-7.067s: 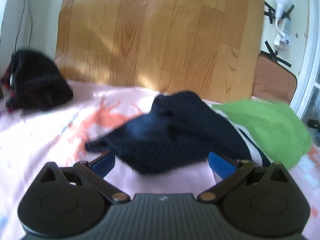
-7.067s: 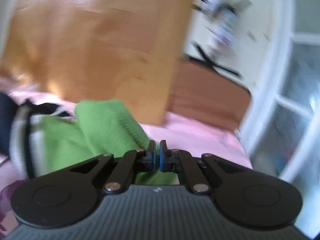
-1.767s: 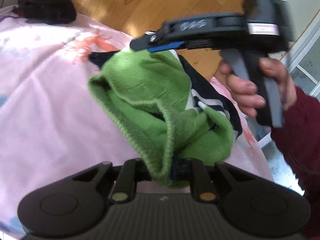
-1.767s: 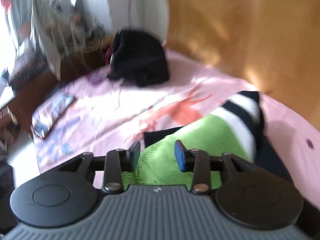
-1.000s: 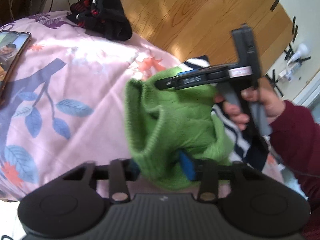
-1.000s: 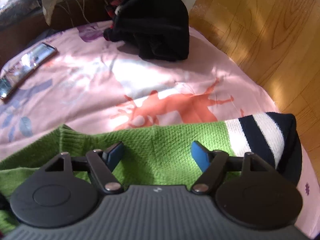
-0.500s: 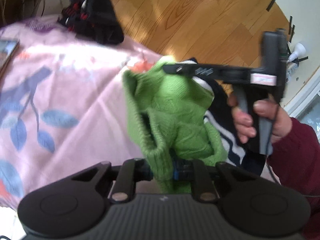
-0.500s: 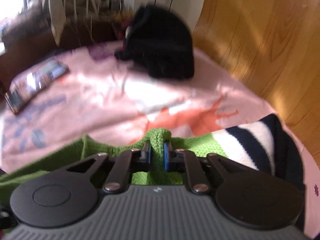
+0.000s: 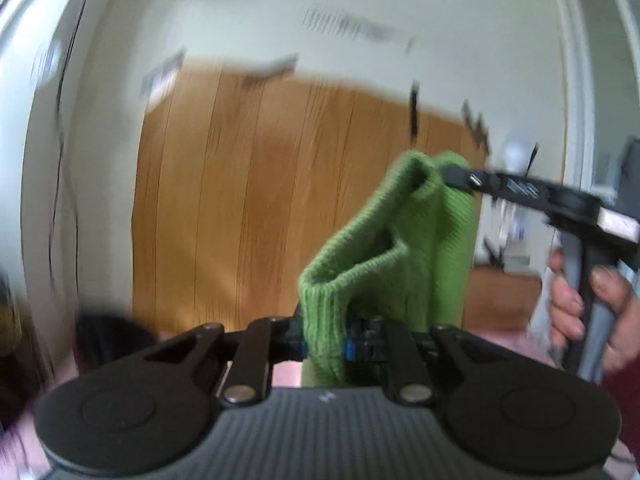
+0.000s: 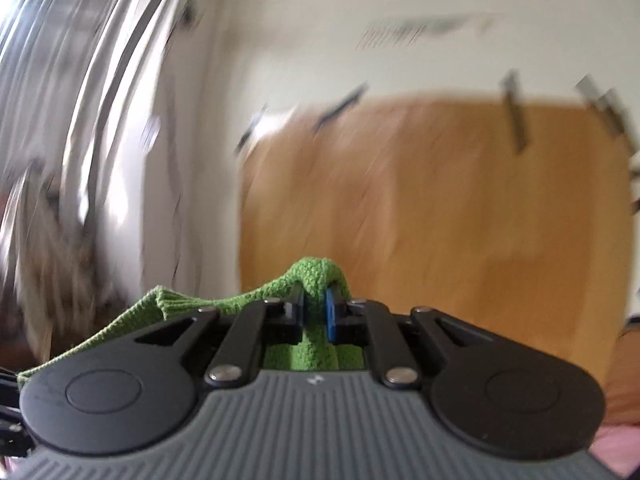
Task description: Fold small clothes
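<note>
A green knitted garment [image 9: 404, 248] hangs in the air between both grippers. My left gripper [image 9: 324, 346] is shut on its ribbed lower edge. In the left wrist view my right gripper [image 9: 450, 174] pinches the garment's upper corner, with a hand [image 9: 588, 316] on its handle. In the right wrist view the right gripper [image 10: 316, 312] is shut on a bunched fold of the green knit [image 10: 316, 276], which trails off to the lower left. Both views are blurred by motion.
A wooden panel [image 9: 280, 200] and a white wall [image 9: 320, 8] fill the background. A dark garment [image 9: 108, 336] lies low at the left on pink bedding [image 9: 286, 374]. Bright curtains [image 10: 80, 100] hang at the left in the right wrist view.
Both grippers have risen sharply from the bed with the green garment in them. The views now face the wall, not the bedding. The garment hangs stretched between them.
</note>
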### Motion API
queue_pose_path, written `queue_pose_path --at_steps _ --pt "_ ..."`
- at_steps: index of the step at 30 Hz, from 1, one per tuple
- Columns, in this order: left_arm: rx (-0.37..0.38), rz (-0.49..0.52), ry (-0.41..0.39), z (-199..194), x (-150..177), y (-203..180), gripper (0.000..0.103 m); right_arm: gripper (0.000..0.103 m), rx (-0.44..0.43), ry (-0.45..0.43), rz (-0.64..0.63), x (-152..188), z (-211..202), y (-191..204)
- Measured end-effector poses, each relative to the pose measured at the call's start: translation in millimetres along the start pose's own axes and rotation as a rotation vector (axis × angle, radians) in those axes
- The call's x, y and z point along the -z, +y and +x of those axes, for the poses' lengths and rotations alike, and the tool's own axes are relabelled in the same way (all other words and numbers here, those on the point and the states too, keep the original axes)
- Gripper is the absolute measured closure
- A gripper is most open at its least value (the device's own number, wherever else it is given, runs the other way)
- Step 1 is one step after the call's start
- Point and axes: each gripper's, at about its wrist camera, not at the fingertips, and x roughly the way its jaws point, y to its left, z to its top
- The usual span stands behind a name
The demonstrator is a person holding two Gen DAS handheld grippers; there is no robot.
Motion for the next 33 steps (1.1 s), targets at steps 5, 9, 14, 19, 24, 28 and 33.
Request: queue_pose_path --at_steps 5,9,14,19,24,28,33 --pt "-0.001 0.071 -0.219 -29.6 -80.2 -31.0 0.090 0.090 0.091 -0.189 0.011 -66.4 -46.1 -12.2" --pt "-0.010 0.129 -0.334 -55.0 -121.0 -59.5 0.090 0.090 0.139 -0.304 -0.012 -101.8 -73.1 -20.0" --pt "-0.045 0.196 -0.365 -59.2 -143.5 -88.1 0.090 0.090 0.162 -0.357 -0.017 -128.2 -100.0 -24.5" --pt "-0.014 0.206 -0.254 -26.2 -135.4 -89.4 0.090 0.090 0.206 -0.322 -0.035 -118.5 -98.3 -29.0" --pt "0.010 0.223 -0.087 57.8 -97.8 -98.2 0.089 0.090 0.294 -0.184 -0.014 -89.1 -85.3 -54.1" --pt "0.011 0.188 0.046 161.8 -54.2 -104.8 0.079 0.090 0.416 -0.042 0.015 -37.1 -32.9 -101.6" --pt "-0.096 0.186 0.425 297.5 46.4 -99.5 0.077 0.077 0.659 0.322 -0.005 87.0 67.7 -197.6"
